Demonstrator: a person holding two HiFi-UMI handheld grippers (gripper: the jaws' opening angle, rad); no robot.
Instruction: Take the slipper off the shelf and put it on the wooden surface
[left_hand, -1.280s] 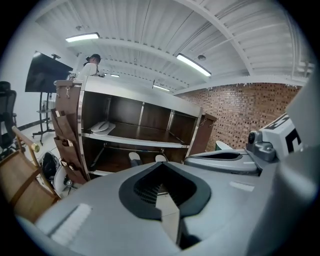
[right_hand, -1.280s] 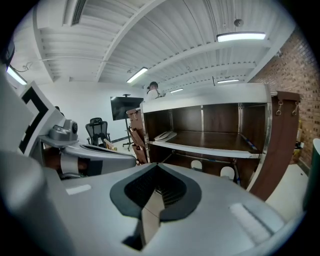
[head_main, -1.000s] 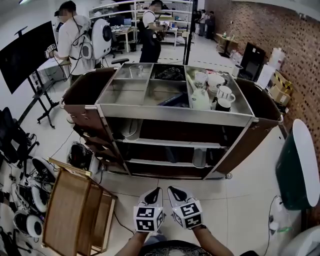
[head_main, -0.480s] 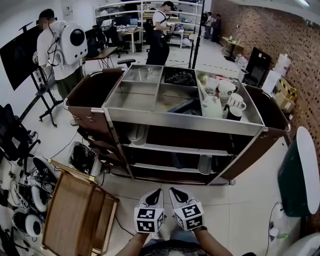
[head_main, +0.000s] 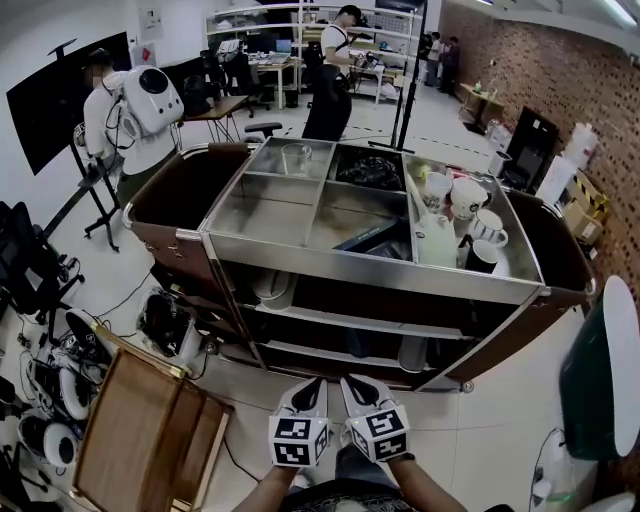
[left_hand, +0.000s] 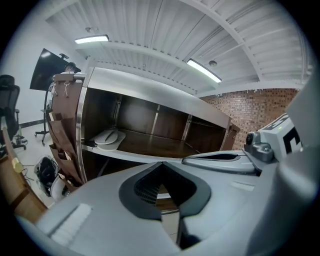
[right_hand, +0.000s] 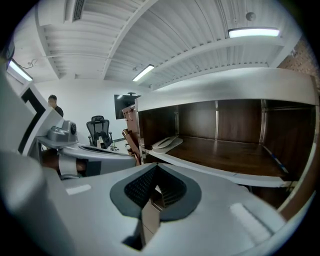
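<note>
A pair of white slippers (head_main: 271, 286) lies at the left end of the cart's upper shelf (head_main: 400, 303), under the steel top. The left gripper view shows the slippers (left_hand: 109, 137) on that brown shelf, and the right gripper view shows them (right_hand: 167, 143) at the shelf's left end. Both grippers hang side by side low in front of the cart, well short of the shelf. My left gripper (head_main: 311, 384) (left_hand: 162, 163) is shut and empty. So is my right gripper (head_main: 350, 382) (right_hand: 156, 166). A wooden surface (head_main: 140, 430) stands on the floor at lower left.
The cart's steel top (head_main: 290, 215) holds trays, with mugs (head_main: 466, 200) and a jug at the right. Bags and cables (head_main: 60, 370) lie on the floor at left. A green round-edged object (head_main: 600, 380) stands at right. People stand behind the cart.
The view has shifted, so the cart now sits lower and a little to the right in the picture. Both grippers keep their place and stay shut. The person with the backpack has moved.
</note>
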